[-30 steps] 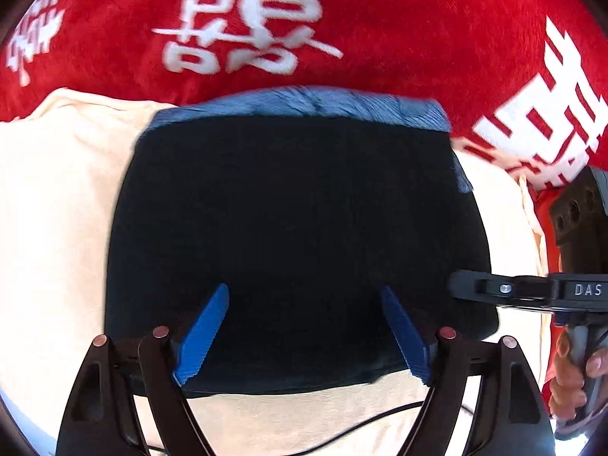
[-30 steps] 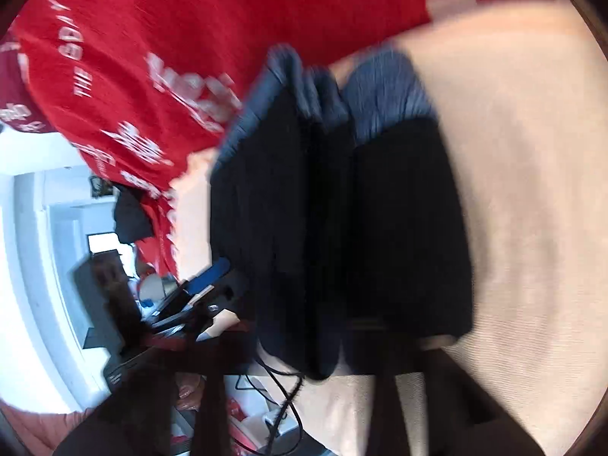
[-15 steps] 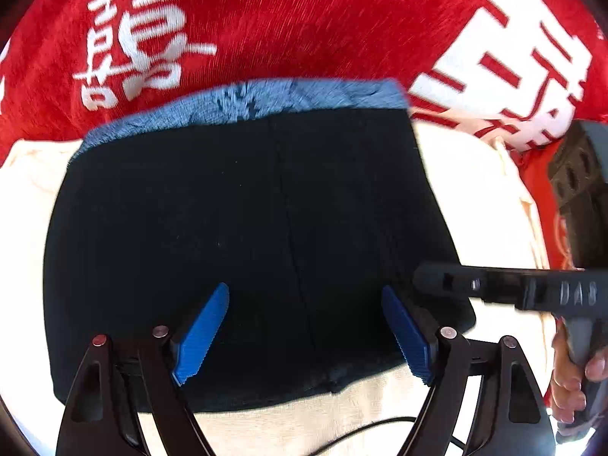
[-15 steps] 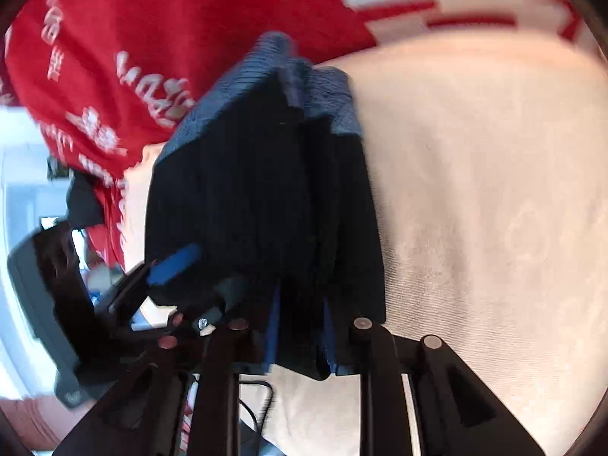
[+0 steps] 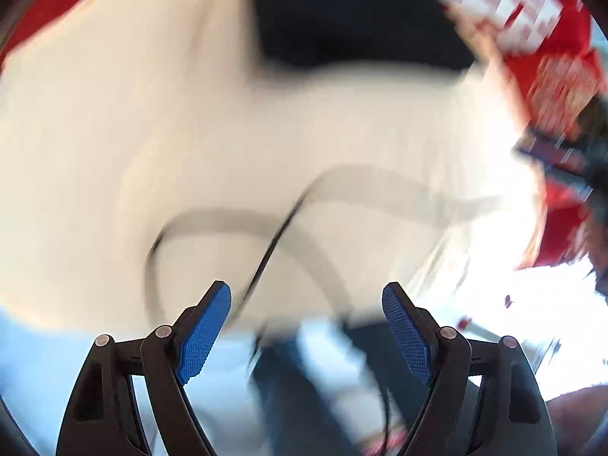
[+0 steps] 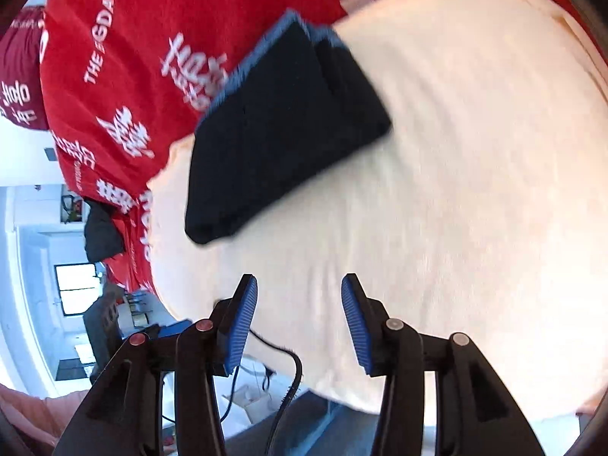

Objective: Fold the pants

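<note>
Nearest in the sharp right wrist view, the right gripper (image 6: 299, 313) has its jaws opening with nothing between them, above a cream sheet (image 6: 437, 190). Beyond lie the folded dark pants (image 6: 281, 129), touching a red blanket (image 6: 152, 38). The blurred left wrist view shows the left gripper (image 5: 307, 328) pointing steeply down, jaws wide and empty, over a black cable (image 5: 266, 254).

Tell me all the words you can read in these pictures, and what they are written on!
"THE EGDAY": white letters on the red blanket; the small middle letters are blurry, so this reading is unsure.
White characters, not English letters, on the same blanket: too blurred to read.
Blocky white marks on the blanket in the left wrist view: smeared, unreadable.
The folded pants and cream cloth have no writing.
</note>
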`<state>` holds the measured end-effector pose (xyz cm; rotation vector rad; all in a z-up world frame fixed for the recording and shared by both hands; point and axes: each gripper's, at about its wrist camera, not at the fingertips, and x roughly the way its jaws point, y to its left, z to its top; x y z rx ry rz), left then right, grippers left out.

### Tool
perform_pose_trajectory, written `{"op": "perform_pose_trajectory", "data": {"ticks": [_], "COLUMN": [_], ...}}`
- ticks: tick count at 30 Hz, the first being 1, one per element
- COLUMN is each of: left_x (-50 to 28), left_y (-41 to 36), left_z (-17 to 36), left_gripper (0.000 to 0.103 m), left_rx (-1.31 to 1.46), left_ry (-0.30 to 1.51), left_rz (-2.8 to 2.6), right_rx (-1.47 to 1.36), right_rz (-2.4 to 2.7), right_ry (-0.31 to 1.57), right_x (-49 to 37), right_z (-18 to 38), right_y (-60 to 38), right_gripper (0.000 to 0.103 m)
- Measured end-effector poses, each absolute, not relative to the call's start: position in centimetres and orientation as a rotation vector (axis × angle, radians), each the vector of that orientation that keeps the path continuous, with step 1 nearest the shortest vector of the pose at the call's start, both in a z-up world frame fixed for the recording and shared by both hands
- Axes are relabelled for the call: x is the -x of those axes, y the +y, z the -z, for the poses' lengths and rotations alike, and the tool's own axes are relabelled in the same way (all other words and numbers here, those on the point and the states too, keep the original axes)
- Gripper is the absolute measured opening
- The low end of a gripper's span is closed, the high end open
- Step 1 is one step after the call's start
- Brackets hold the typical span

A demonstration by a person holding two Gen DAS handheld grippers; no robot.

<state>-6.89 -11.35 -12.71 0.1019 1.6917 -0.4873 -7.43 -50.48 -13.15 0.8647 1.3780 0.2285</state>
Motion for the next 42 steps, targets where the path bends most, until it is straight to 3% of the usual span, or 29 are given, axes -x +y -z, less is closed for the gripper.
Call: {"op": "perform_pose_trajectory", "data": {"ticks": [7,12,14,18,26,29,30,34,42], "left_x": [19.1,21.7,19.9,11.8,-4.2,-8.6,-10.0,-13.7,-17.3], "left_y": [1.9,4.2,2.8,-3.6,-14.3,-17.0,-17.4,-17.4,-16.9], "left_z": [14.5,13.6,12.8,10.5,1.6,1.6,2.6,8.9,15.1], "left_gripper": [0.083,0.083,0.083,0.083,0.083,0.102,0.102,0.102,0.102], "left_rx": [-0.336,-0.437,-0.373,-0.167,0.187,0.153,0.15,0.261,0.215], "left_ry": [1.957,1.975,1.922,1.714,1.324,1.268,1.265,1.344,1.419], "left_rz": [0.36,0.422,0.442,0.475,0.511,0.442,0.405,0.322,0.38], "right_rx": [-0.797,-0.655,-0.635,-0.57,-0.303,-0.154,-0.144,-0.315,-0.528], "right_rz": [-0.205,-0.097,-0.001,0.171,0.261,0.262,0.261,0.171,-0.133], "right_ry": [1.542,1.612,1.61,1.535,1.314,1.227,1.212,1.215,1.393], "right_x": [15.3,20.2,21.7,21.7,13.0,9.3,8.1,3.0,-6.0], "right_z": [13.4,11.4,10.1,7.3,-0.5,-4.5,-4.9,-2.4,12.1], "right_y": [-45.4,-46.3,-48.1,-50.5,-51.0,-52.6,-53.3,-55.1,-54.0], "right_gripper": [0.05,0.051,0.053,0.073,0.076,0.086,0.086,0.087,0.087]}}
